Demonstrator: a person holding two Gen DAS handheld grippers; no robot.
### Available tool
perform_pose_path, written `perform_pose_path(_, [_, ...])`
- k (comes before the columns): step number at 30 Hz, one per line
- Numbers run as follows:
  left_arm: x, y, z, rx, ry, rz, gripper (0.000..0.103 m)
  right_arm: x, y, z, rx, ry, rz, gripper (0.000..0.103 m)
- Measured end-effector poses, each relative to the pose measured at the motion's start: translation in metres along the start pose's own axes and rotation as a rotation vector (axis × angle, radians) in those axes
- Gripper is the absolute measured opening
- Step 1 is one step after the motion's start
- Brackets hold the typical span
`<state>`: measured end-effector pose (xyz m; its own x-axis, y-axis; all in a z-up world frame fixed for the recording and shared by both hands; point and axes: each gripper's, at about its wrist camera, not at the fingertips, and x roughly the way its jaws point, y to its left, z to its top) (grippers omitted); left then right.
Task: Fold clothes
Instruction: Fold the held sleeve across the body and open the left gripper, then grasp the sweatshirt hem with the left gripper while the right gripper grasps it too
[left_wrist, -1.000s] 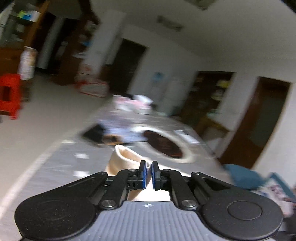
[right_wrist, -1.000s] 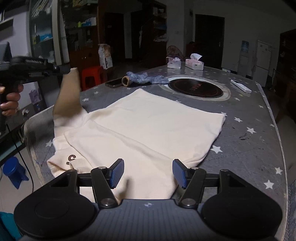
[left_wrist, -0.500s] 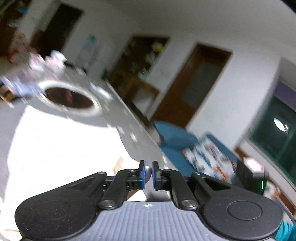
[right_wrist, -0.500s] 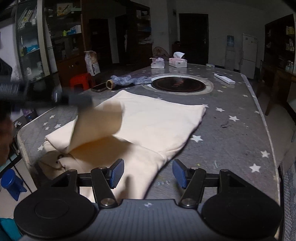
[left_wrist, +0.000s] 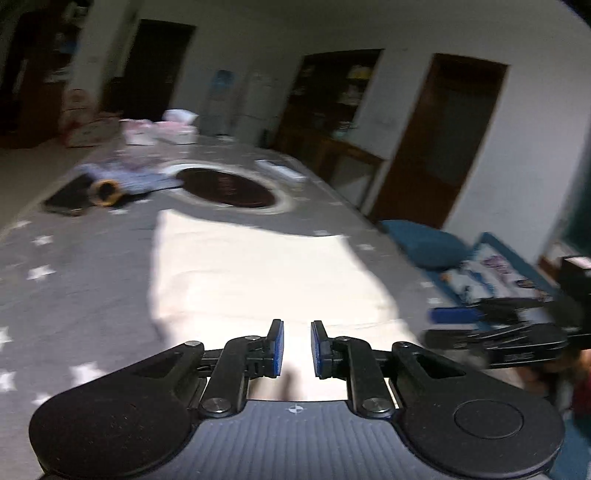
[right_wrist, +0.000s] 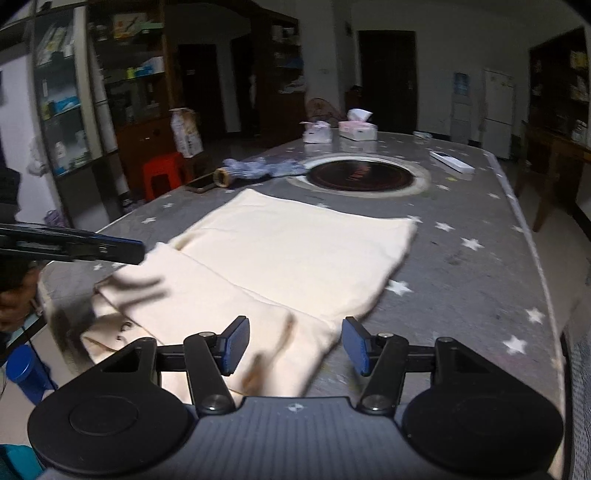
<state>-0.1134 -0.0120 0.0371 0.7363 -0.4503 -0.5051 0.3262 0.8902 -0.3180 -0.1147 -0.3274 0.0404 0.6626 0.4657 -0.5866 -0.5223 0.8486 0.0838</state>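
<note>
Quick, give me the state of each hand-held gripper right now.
Left hand-held gripper: open, holding nothing, over the cream shirt.
Right hand-held gripper: open wide, empty, above the shirt's near edge.

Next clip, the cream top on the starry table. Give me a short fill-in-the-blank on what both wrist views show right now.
1. The left hand-held gripper has its jaws ____, with nothing between them.
2. The folded sleeve lies ____ the cream top.
3. The cloth on the table is printed with white ____.
4. Beyond the top, set into the table, is a round dark ____.

Missing words: open; on; stars; cooktop
</note>
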Motion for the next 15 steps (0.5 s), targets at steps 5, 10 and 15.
perform_pose_path(5, [0.007, 0.022, -0.014, -0.016, 0.061, 0.057, 0.017, 0.014, 0.021, 0.006, -0.053, 0.009, 0.070, 0.048])
perform_pose_path(10, [0.001, 0.023, -0.016, 0.008, 0.068, 0.047, 0.017, 0.032, 0.032, 0.010, -0.084, 0.027, 0.104, 0.044])
perform_pose_path(15, [-0.003, 0.018, -0.014, 0.055, 0.074, 0.050, 0.017, 0.046, 0.028, 0.005, -0.098, 0.075, 0.089, 0.043])
